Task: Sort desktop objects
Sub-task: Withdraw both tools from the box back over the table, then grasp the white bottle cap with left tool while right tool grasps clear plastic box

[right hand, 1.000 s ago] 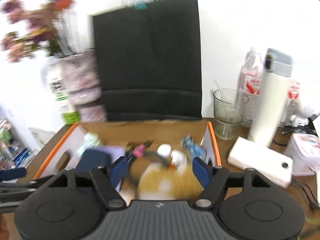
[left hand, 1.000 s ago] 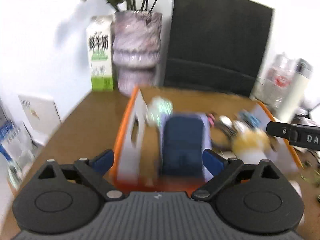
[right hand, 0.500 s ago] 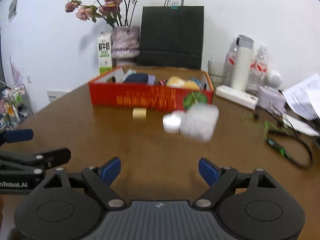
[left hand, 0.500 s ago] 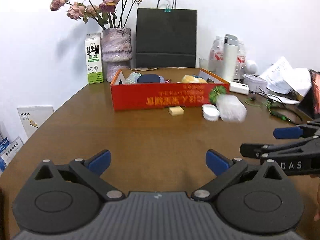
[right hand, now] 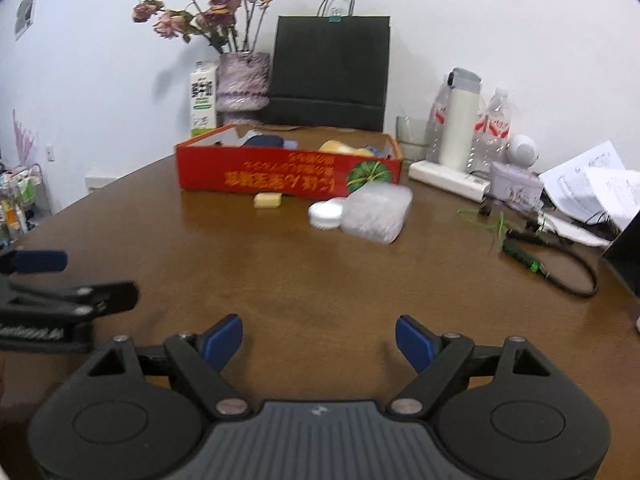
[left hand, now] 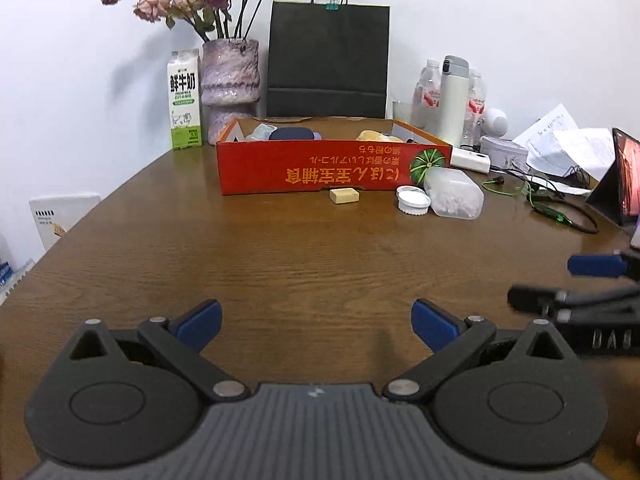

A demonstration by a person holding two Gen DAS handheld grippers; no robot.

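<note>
A red cardboard box (left hand: 332, 168) (right hand: 288, 176) stands at the far middle of the brown table and holds several items, among them a dark blue case (left hand: 291, 133) and a yellow thing (left hand: 374, 136). In front of it lie a small yellow block (left hand: 344, 195) (right hand: 268, 200), a white round lid (left hand: 413, 200) (right hand: 326, 215) and a clear plastic container (left hand: 454, 197) (right hand: 377, 211). My left gripper (left hand: 316, 318) is open and empty over the near table. My right gripper (right hand: 319, 338) is open and empty beside it.
Behind the box stand a milk carton (left hand: 184, 100), a vase of dried roses (left hand: 230, 84) and a black paper bag (left hand: 329, 60). At right are bottles and a white flask (left hand: 452, 100), a power strip (right hand: 448, 180), papers (right hand: 592, 184), green cables (right hand: 532, 256) and a tablet (left hand: 618, 180).
Both grippers have pulled far back from over the box to the near side of the table. Over the last half second they drew back slightly more. Both stayed open.
</note>
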